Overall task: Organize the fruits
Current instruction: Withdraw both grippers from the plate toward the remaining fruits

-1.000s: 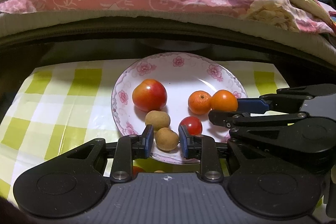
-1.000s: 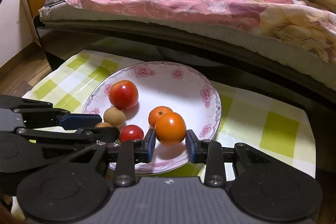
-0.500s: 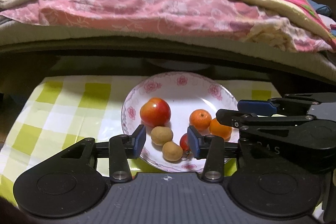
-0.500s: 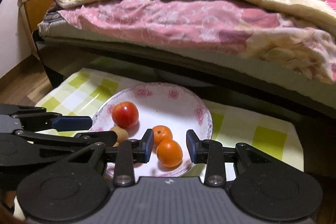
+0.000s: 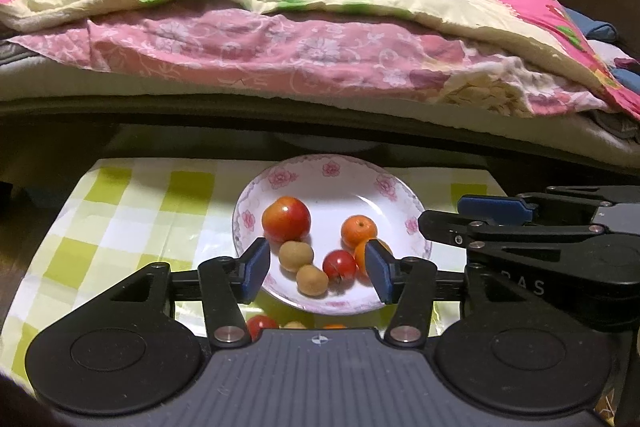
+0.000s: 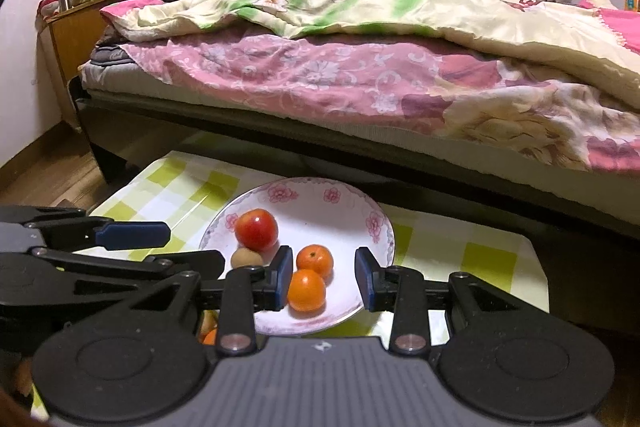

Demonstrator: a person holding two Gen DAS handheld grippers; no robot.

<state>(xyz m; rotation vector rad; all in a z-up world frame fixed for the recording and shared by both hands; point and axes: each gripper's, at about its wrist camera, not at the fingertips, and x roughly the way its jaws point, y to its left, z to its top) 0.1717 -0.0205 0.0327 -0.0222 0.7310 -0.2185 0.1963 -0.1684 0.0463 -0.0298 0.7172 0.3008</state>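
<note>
A white plate with pink flowers (image 5: 344, 173) (image 6: 372, 227) sits on a green-checked cloth. On it lie a red apple (image 5: 286, 219) (image 6: 256, 230), two brown fruits (image 5: 295, 255) (image 5: 312, 280), a small red tomato (image 5: 339, 265) and two oranges (image 5: 359, 230) (image 6: 306, 290). My left gripper (image 5: 318, 273) is open and empty, held back above the plate's near edge. My right gripper (image 6: 322, 277) is open and empty above the plate's near right side; it shows from the side in the left wrist view (image 5: 472, 219).
A bed with a pink and cream quilt (image 5: 320, 39) overhangs just behind the cloth (image 5: 120, 219). A wooden cabinet (image 6: 80, 23) stands at the far left. More fruit (image 5: 262, 325) lies near the plate's near edge, mostly hidden by my left gripper body.
Both grippers have opened, let go of a brown fruit and an orange on the plate, and pulled back and up away from it.
</note>
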